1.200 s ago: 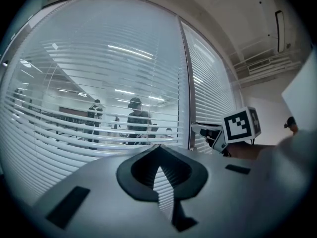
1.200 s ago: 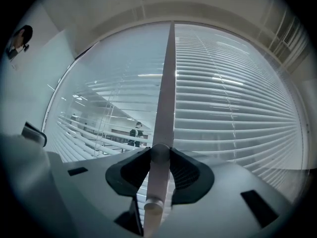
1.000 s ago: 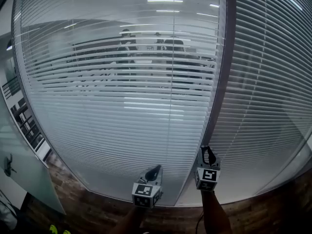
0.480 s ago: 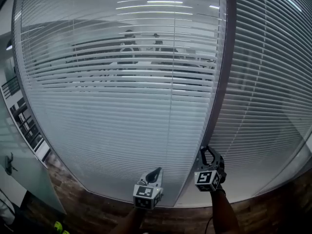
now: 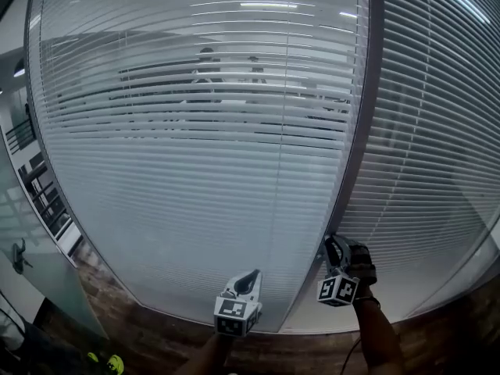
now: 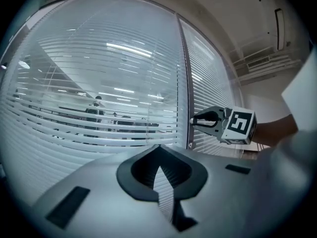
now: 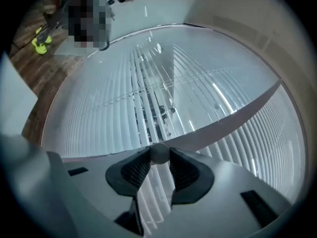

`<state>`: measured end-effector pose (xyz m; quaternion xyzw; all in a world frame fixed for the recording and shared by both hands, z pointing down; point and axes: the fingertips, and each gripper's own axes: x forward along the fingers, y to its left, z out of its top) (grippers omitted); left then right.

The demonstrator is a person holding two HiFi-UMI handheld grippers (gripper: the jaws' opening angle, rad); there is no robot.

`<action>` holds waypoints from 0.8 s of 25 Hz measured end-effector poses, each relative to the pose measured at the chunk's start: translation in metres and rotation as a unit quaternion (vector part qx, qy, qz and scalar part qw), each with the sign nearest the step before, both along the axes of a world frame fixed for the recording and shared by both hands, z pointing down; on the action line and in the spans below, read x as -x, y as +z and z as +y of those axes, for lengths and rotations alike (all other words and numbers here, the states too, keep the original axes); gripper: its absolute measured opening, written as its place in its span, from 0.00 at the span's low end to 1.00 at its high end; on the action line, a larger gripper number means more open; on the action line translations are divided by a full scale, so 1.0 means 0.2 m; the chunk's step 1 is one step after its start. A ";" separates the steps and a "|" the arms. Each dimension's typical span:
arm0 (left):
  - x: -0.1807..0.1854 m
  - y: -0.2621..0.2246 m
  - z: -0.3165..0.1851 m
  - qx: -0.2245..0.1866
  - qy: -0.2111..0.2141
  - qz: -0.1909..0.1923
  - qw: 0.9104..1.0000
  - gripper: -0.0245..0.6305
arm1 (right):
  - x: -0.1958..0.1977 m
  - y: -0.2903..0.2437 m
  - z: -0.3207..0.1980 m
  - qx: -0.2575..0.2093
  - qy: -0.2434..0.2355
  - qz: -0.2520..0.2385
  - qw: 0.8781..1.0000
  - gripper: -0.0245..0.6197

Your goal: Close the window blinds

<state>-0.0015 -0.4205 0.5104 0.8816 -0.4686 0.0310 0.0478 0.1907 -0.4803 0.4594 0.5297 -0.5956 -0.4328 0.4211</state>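
The blinds hang straight ahead of me, left of the dark post. Most slats are tilted shut, though a middle band lets figures show through. My right claw clenches a small round knob, probably on that post. My left claw is pinched closed on nothing.

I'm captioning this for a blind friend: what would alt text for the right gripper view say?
The right gripper clamps a round grey knob between its jaw tips. Behind it, white slatted blinds fill the tilted picture, crossed by a grey window frame post.
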 end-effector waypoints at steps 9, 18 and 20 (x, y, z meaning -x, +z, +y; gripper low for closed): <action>-0.03 -0.04 0.00 -0.002 0.002 0.005 1.000 0.04 | -0.02 -0.03 -0.02 -0.003 0.008 0.058 0.998 0.23; -0.03 -0.05 0.01 -0.003 -0.005 0.004 1.000 0.04 | -0.05 -0.07 0.04 0.025 -0.017 -0.277 0.960 0.26; -0.02 -0.05 0.00 -0.002 -0.005 0.004 1.000 0.04 | -0.06 -0.07 0.03 0.023 -0.016 -0.352 0.936 0.29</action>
